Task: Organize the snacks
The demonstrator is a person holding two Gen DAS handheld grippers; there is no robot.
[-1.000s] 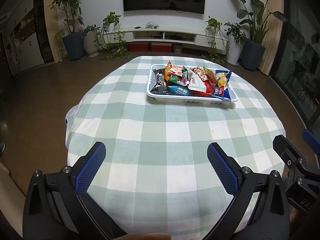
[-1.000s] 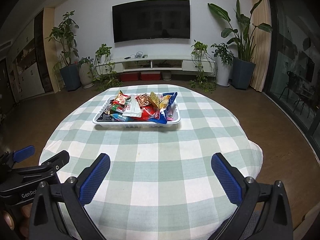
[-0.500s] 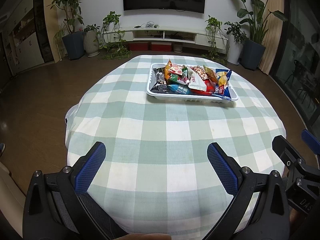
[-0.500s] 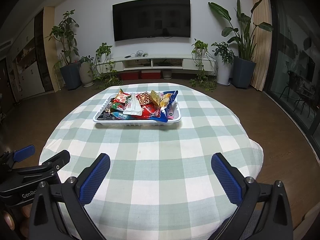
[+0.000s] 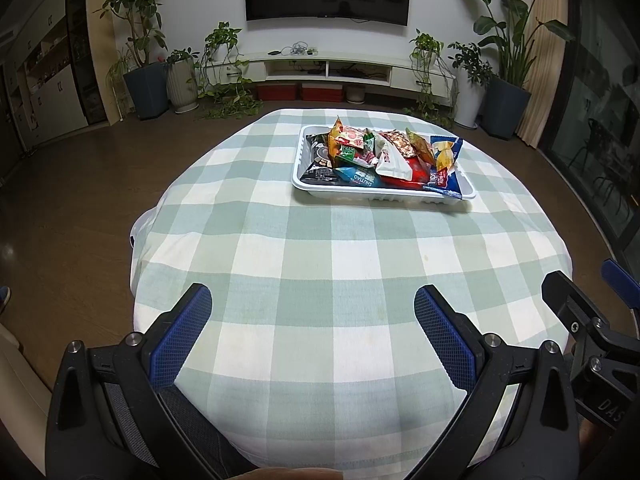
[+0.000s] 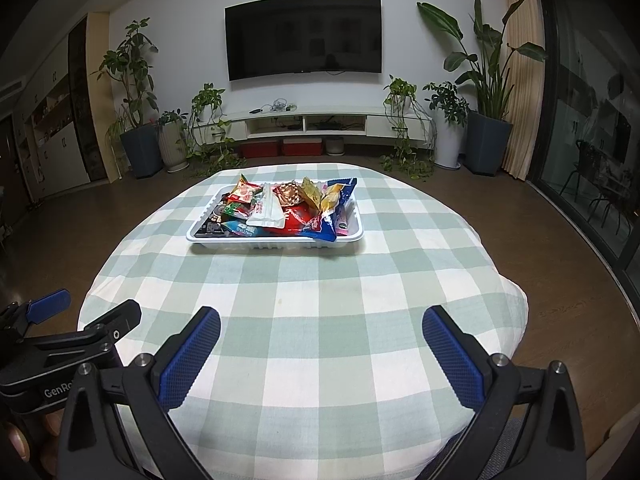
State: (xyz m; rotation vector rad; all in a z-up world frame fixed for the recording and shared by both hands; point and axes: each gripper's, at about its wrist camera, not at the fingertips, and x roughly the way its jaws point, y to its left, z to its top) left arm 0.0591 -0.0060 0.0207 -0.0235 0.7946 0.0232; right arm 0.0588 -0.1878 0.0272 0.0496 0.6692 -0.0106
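A white tray sits on the far half of a round table with a green-and-white checked cloth. It holds a pile of several snack packets: red, blue, orange, green and white ones. The tray and packets also show in the right wrist view. My left gripper is open and empty over the near edge of the table. My right gripper is open and empty beside it, also at the near edge, well short of the tray.
The right gripper's body shows at the right of the left wrist view; the left gripper's body shows at the left of the right wrist view. Beyond the table are brown floor, potted plants, a low TV cabinet and a wall TV.
Both grippers have tilted slightly up, so the tray sits a little lower in both views. Both stay open and empty. Nothing on the table has moved.
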